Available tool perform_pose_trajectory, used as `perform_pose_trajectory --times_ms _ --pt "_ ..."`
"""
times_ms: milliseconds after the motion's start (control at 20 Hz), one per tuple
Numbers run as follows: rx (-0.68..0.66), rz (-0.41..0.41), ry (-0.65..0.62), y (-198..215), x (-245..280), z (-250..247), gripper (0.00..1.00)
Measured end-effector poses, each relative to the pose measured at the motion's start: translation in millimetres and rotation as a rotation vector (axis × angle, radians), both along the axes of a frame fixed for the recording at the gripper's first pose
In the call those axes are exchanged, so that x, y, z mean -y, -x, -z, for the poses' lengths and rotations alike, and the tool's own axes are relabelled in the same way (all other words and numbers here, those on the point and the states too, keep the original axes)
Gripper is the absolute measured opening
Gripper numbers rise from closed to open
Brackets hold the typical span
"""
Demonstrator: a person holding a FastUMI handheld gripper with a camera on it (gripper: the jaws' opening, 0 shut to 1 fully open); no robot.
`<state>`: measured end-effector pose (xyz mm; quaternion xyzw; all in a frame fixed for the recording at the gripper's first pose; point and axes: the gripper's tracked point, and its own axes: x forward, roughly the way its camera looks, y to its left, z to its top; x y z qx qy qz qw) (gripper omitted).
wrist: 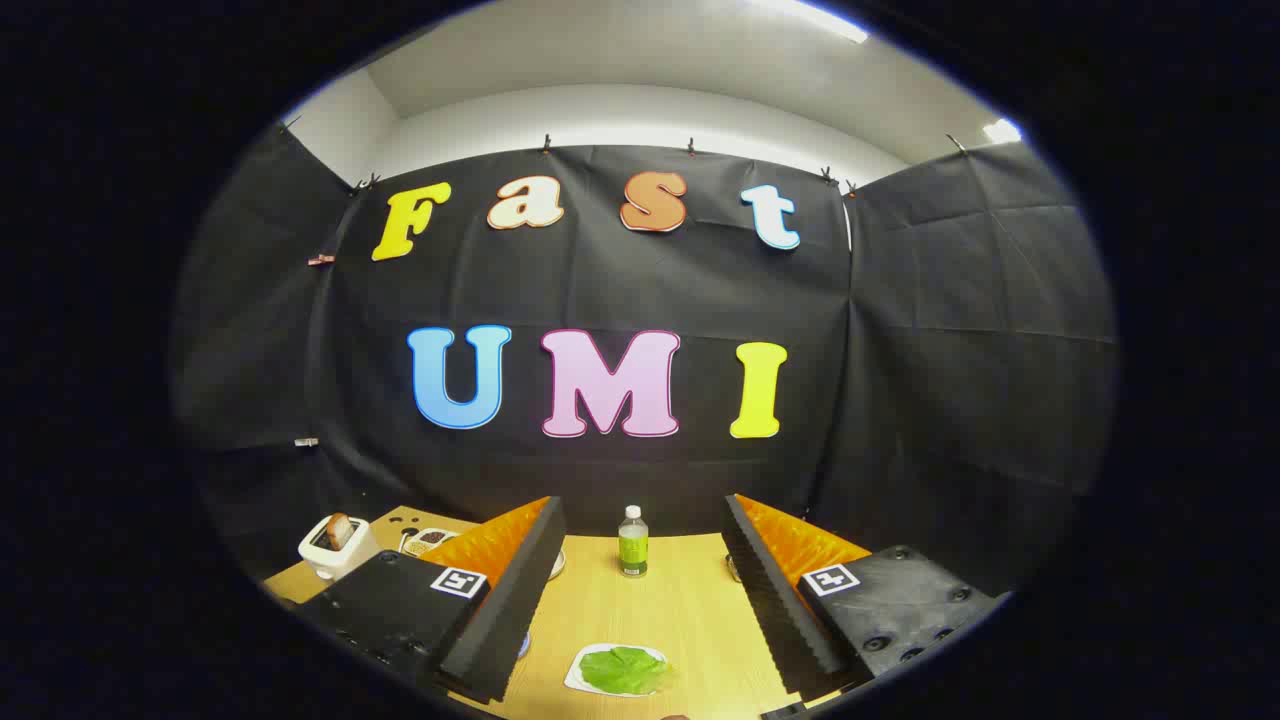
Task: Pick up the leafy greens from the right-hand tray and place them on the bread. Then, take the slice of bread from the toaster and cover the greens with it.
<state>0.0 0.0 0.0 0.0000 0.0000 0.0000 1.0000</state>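
The leafy greens [624, 669] lie on a small white tray [578, 672], low between my two fingers at about six o'clock from the gap's middle; nothing is gripped; my gripper [637, 590] stands wide and released, hanging above the wooden table [690, 610] with the fingers apart from the leaf. Beyond the fingertips at twelve o'clock stands a small bottle [632, 541], upright, with a green label. Out past the left finger at ten o'clock sits the white toaster [335, 548] with a slice of bread [339, 530] poking up from its slot; just beside it lies a tray of dark bits I cannot make out.

Risks as I judge them: the leaf is thin and flat, so closing too high would pinch air, and closing too low would catch the tray rim and drag or tip it; a limp leaf could also slip out in transit. The bread meant to receive the greens I cannot place from here; a pale rim peeks from behind the left finger, unclear.
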Motion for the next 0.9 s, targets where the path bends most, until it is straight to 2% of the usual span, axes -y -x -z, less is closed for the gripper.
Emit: perform_pose_trajectory --times_ms 100,600,900 --pt "0.015 0.01 -0.003 2 7 0 0.98" --pt "-0.069 -0.127 -0.07 -19 26 44 0.99" --pt "-0.138 -0.096 -0.076 -35 31 77 0.99"
